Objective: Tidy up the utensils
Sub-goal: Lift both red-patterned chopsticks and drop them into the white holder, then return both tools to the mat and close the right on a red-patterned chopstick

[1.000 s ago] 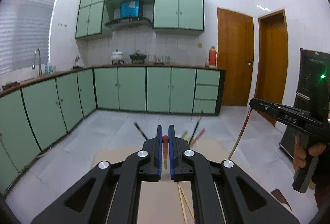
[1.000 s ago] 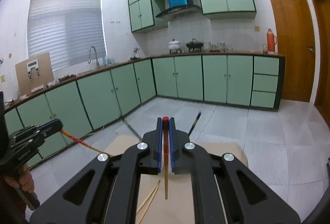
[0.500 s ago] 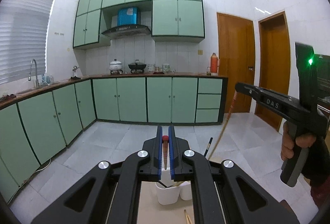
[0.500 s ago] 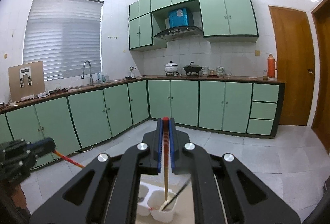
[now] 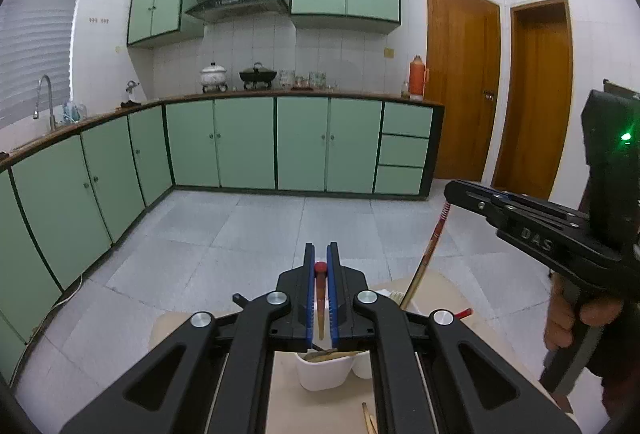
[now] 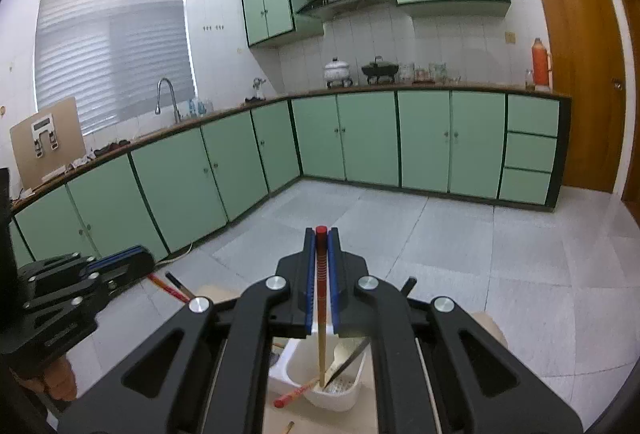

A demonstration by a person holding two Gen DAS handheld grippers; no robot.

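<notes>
My left gripper [image 5: 320, 266] is shut on a red-tipped chopstick [image 5: 321, 298] that hangs down toward a white utensil holder [image 5: 324, 370] on the tan table. My right gripper [image 6: 321, 246] is shut on another red-tipped chopstick [image 6: 321, 322], whose lower end reaches into the white holder [image 6: 340, 390]. That holder has a dark chopstick and a red one leaning in it. In the left wrist view the right gripper [image 5: 450, 192] stands at the right with its chopstick [image 5: 428, 258] slanting down to the holder. In the right wrist view the left gripper [image 6: 140, 262] is at the left.
A loose chopstick [image 5: 368, 416] lies on the tan table [image 5: 312, 410] in front of the holder. Green kitchen cabinets [image 5: 248, 142] run along the far wall and the left side. Two wooden doors [image 5: 460, 82] stand at the right. Grey tiled floor [image 6: 460, 246] lies beyond the table.
Both grippers have tipped downward and lowered toward the holder. The right chopstick's end now sits inside the holder, and the holder shows larger and closer in both views.
</notes>
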